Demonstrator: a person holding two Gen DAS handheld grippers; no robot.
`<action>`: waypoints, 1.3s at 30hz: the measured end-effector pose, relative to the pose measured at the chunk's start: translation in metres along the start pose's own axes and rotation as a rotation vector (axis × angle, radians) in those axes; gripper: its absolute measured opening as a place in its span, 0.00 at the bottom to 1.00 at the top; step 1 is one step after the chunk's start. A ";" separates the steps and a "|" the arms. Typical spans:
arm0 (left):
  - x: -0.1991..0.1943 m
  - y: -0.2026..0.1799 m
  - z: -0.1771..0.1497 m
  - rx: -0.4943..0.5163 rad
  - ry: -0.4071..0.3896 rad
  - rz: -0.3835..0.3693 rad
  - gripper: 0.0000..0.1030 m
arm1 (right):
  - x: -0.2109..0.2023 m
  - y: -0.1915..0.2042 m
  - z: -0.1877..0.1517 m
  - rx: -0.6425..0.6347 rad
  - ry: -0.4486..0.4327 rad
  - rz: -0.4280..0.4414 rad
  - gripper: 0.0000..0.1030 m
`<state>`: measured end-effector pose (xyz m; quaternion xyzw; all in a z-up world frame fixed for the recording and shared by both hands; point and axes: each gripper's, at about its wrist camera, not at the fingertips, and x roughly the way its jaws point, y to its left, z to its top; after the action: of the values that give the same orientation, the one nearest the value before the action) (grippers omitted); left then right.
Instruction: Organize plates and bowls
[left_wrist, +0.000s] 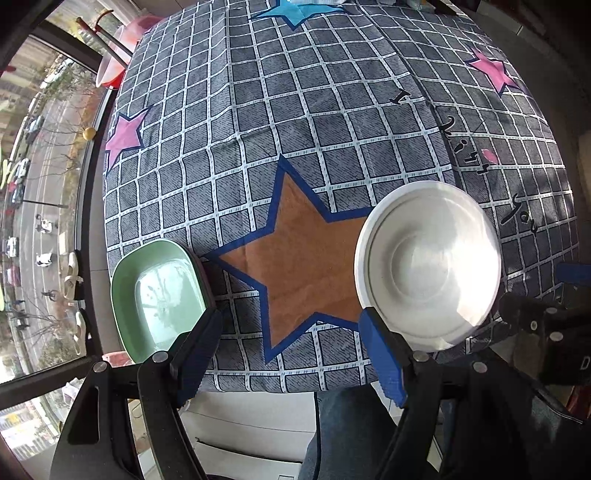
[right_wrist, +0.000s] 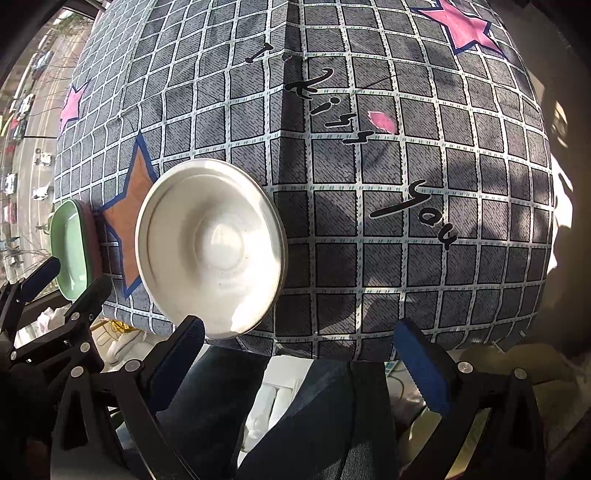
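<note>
A table draped in a grey checked cloth (left_wrist: 332, 110) printed with stars carries two stacks of dishes along its near edge; the white plates (left_wrist: 428, 262), round and nested one inside another, sit toward the near right part of the cloth, their rim reaching almost to the edge; the green dish (left_wrist: 159, 295), oblong with rounded corners, lies at the near left corner, and a dark rim beneath it may be a second dish, though the view is too skewed to be sure; an orange star (left_wrist: 306, 266) with a blue border lies between the two stacks. The left gripper (left_wrist: 291, 354) hangs over the near edge with its blue-padded jaws spread wide and nothing between them, one finger beside the green dish, the other by the white plates; the right gripper (right_wrist: 303, 365) likewise stands with jaws apart and empty, just off the near edge, its left finger close to the white plates' rim; a person's legs in dark jeans (right_wrist: 325, 417) show below the table edge.
</note>
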<state>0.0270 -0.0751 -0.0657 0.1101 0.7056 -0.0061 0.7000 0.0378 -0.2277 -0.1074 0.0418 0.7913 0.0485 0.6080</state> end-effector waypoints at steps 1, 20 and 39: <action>-0.001 0.000 0.000 -0.004 -0.002 0.001 0.77 | -0.001 0.000 0.001 -0.002 -0.002 0.001 1.00; -0.001 0.003 0.000 -0.077 0.018 0.000 0.77 | -0.003 -0.005 0.017 -0.053 0.010 0.002 1.00; 0.023 0.001 0.005 -0.121 0.058 -0.058 0.77 | 0.020 -0.007 0.014 -0.056 0.051 -0.013 1.00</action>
<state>0.0320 -0.0721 -0.0882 0.0474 0.7276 0.0193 0.6841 0.0457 -0.2314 -0.1309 0.0183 0.8052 0.0676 0.5889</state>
